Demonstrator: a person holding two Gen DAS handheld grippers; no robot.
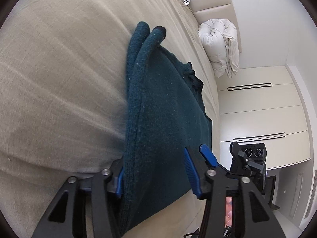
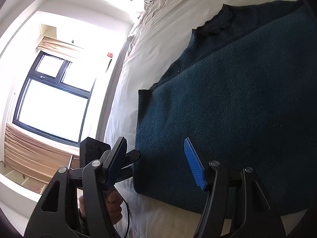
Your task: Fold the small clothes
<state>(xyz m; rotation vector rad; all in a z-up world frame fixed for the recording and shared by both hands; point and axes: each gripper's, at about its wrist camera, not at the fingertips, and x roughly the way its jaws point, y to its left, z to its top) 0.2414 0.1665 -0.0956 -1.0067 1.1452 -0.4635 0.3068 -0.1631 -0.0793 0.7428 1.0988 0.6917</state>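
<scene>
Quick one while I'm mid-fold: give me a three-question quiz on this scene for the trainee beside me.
1. True or false: the right gripper is clamped on a towel.
2. What lies between the fingers of the left gripper? A) a sock B) the edge of the sweater C) nothing
3. Fill in: the sweater lies on a ___ sheet.

Key: 1 false, its jaws stand open over the sweater, gripping nothing; 2 B; 3 beige.
</scene>
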